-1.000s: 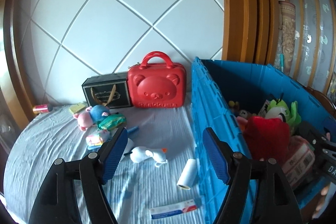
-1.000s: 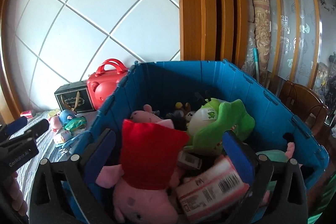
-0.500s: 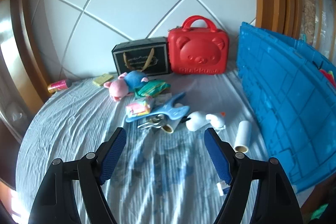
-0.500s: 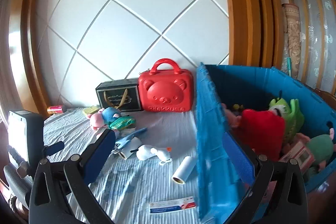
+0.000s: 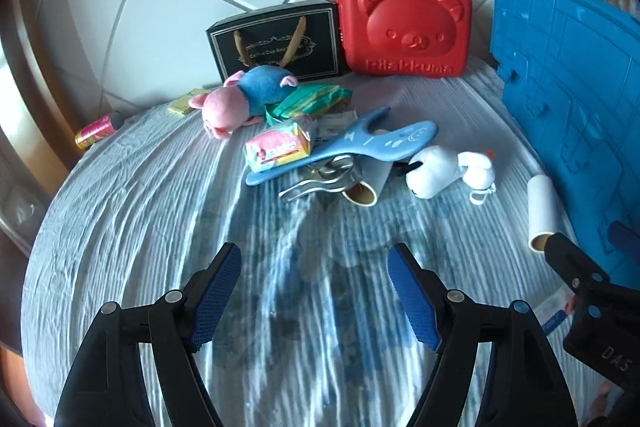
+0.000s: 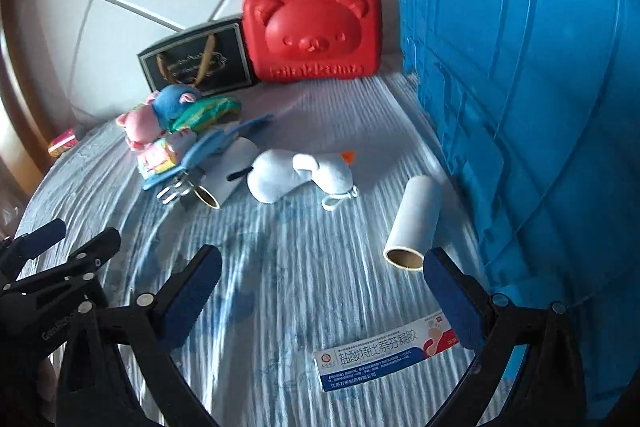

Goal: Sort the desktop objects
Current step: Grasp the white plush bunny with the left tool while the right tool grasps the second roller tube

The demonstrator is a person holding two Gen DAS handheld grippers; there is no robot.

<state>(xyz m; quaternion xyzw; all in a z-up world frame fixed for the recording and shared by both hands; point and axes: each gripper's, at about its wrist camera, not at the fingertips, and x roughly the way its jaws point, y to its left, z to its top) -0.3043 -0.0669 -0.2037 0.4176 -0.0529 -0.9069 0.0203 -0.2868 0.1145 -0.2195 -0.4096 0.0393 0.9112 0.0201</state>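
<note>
Loose objects lie on the blue-striped tablecloth (image 5: 120, 211): a pink and blue plush pig (image 5: 248, 99), a green packet (image 5: 312, 99), a pastel tissue pack (image 5: 280, 149), a blue flat toy (image 5: 360, 147), metal clips (image 5: 320, 179), a white plush duck (image 5: 444, 173), a white paper roll (image 6: 412, 223) and a white and blue medicine box (image 6: 384, 351). My left gripper (image 5: 314, 295) is open and empty, low over the cloth, short of the pile. My right gripper (image 6: 320, 295) is open and empty, just above the medicine box. The blue crate (image 6: 540, 99) stands at right.
A red bear-face case (image 5: 404, 27) and a black gift box (image 5: 276, 43) stand against the white wall at the back. A small pink can (image 5: 94, 133) and a yellow pad (image 5: 186, 101) lie at far left. A second paper roll (image 5: 364, 187) lies under the clips.
Both grippers have swung left and down, away from the blue crate's inside to low over the cloth. The right gripper no longer sees the crate's contents. Both stay open.
</note>
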